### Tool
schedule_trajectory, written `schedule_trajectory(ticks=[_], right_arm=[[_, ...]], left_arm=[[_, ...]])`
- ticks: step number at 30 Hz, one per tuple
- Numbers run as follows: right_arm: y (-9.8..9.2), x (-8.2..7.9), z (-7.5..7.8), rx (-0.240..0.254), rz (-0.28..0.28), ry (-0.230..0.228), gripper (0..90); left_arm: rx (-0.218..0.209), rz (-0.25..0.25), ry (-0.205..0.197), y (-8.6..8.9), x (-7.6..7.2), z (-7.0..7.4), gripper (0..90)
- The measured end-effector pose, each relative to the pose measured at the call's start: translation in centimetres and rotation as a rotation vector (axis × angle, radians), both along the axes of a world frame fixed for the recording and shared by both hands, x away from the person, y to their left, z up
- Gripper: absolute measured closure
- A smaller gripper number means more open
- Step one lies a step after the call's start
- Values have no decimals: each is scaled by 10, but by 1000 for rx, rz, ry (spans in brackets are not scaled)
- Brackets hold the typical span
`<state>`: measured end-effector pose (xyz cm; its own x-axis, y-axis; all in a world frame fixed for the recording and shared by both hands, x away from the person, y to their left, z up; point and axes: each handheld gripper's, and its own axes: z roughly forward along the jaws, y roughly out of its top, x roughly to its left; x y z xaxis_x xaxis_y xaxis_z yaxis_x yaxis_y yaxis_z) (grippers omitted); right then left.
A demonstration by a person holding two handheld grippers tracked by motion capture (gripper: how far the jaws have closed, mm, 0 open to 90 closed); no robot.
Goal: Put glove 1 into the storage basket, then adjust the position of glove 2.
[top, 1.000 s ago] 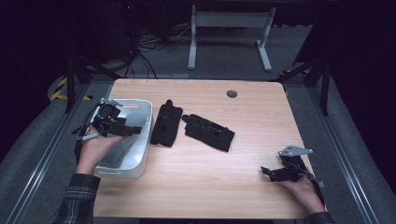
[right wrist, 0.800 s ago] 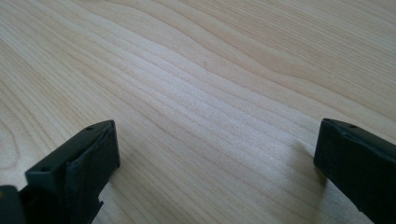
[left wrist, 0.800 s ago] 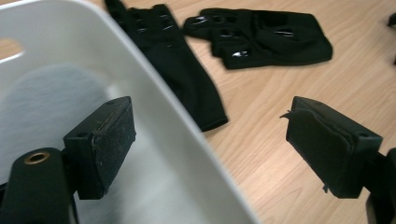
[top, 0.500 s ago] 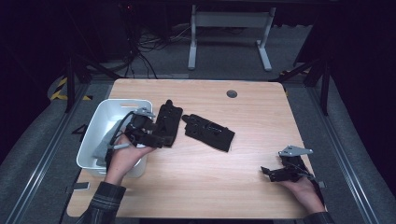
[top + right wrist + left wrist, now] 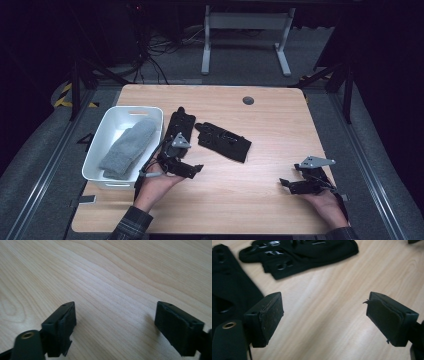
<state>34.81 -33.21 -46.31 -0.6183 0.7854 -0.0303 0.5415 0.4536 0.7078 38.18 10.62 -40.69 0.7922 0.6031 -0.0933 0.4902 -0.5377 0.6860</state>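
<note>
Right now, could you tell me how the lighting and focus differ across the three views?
High view: the table is evenly lit, the room around it dark. Left gripper view: the near pads look soft, the black gloves sharper. Right gripper view: bright wood grain, soft shadows under the tool.

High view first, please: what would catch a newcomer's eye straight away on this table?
Probably the white bin at the table's left edge, with a grey sock lying inside. Next, two black gloves lie mid-table: the left glove beside the bin and the right glove just past it. The left gripper hovers open near them.
</note>
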Motion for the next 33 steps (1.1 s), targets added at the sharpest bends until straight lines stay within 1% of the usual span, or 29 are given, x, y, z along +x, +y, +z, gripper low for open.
schedule_trajectory(ticks=[2, 5, 8, 10, 11, 12, 13, 15, 17, 19, 20, 22, 23, 25, 27, 28, 30, 31, 33], right_arm=[[2, 0, 3, 5, 5, -9, 199], [8, 2, 6, 8, 14, -23, 215], [14, 7, 10, 21, 31, -32, 257], [20, 11, 12, 35, 42, -35, 286], [20, 11, 12, 35, 42, -35, 286], [26, 16, 15, 48, 59, -40, 340], [28, 18, 16, 53, 66, -36, 390], [34, 22, 18, 61, 87, -42, 496], [39, 27, 21, 77, 105, -35, 570], [44, 32, 23, 82, 115, -33, 640], [47, 35, 23, 88, 123, -32, 670], [54, 41, 25, 103, 143, -27, 772], [58, 45, 26, 106, 152, -28, 828], [65, 50, 28, 108, 166, -32, 891], [71, 56, 30, 114, 177, -32, 897], [76, 59, 30, 117, 186, -25, 897], [84, 67, 30, 118, 203, -25, 897], [88, 70, 30, 118, 210, -24, 897], [94, 74, 29, 111, 218, -26, 897]], left_arm=[[-2, -1, 3, -2, -4, -7, 148], [0, -5, 19, -5, -9, -18, 149], [19, -20, 27, -8, -12, -29, 149], [24, -19, 31, -8, -13, -36, 148], [24, -19, 31, -8, -13, -36, 148], [25, -9, 24, -7, -13, -40, 148], [22, -6, 24, -6, -13, -43, 148], [36, -9, 30, -6, -13, -48, 146], [36, -13, 38, -6, -14, -53, 142], [54, -16, 39, -7, -15, -56, 126], [54, -23, 42, -8, -16, -58, 125], [71, -34, 21, -10, -18, -61, 92], [80, -43, 25, -10, -18, -60, 89], [83, -47, 11, -10, -18, -62, 67], [93, -52, -8, -9, -19, -65, 41], [89, -51, -25, -8, -19, -67, 32], [69, -52, -38, -7, -20, -69, 6], [68, -48, -35, -6, -20, -69, 1], [58, -60, -49, -5, -20, -71, 0]])
